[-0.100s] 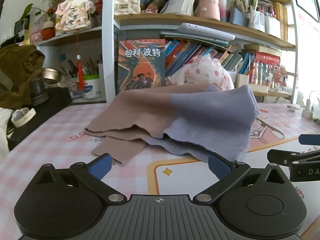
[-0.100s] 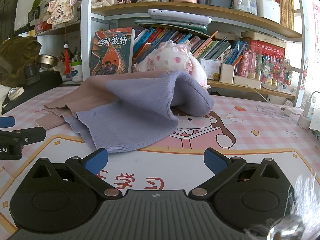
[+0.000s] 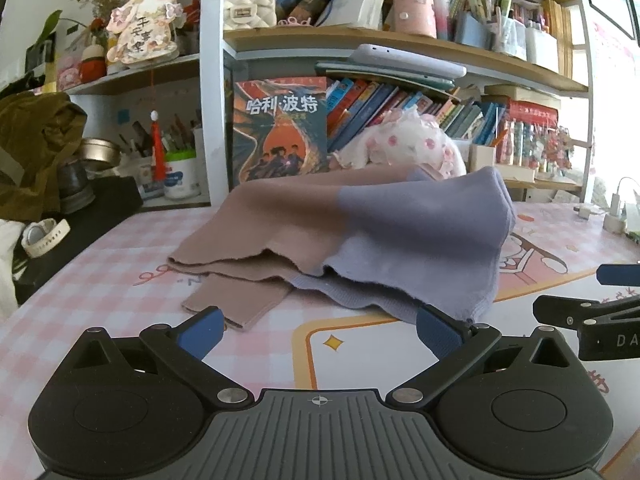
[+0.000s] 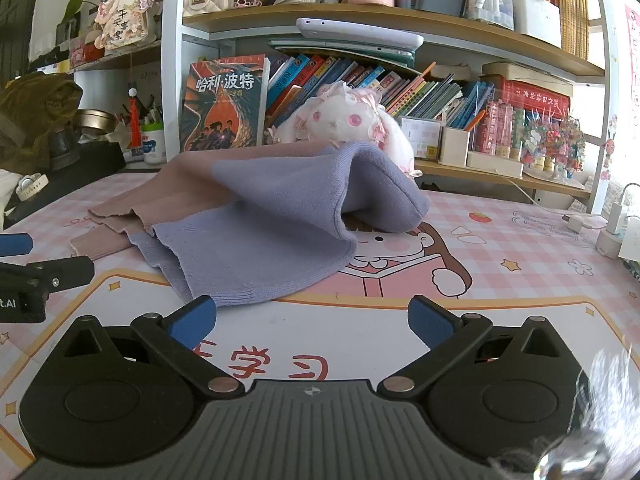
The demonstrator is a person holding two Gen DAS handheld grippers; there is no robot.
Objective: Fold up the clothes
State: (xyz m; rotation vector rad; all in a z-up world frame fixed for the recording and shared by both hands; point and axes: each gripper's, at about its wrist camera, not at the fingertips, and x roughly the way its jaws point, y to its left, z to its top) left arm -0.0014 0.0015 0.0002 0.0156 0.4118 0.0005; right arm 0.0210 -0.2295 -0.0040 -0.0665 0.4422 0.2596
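A two-tone knit garment [image 3: 352, 236], tan-pink on one half and lavender on the other, is lying loosely bunched on the bench [image 3: 120, 264] in the middle of both views, its lavender part humping up toward the right of the frame and its ribbed hems fanning out toward the lower centre. A tan sleeve end [image 3: 240, 300] is poking out beneath the layers at the lower left of the pile in the left wrist view.

The left tongs [image 3: 318, 326] are standing wide apart at the bottom of the left wrist frame, gripping nothing; their right blue pad [image 3: 436, 330] is sitting just beside the lavender hem, though contact cannot be told. The right tongs [image 4: 312, 318] are likewise spread open and empty at the bottom of the right wrist frame, the left blue pad [image 4: 192, 320] lying just below the lavender hem edge.

Each tool is showing at the other view's edge. A pink cartoon mat [image 4: 500, 264] is covering the bench. Behind the garment, a white plush toy [image 4: 352, 120] is sitting before a bookshelf [image 4: 400, 16].
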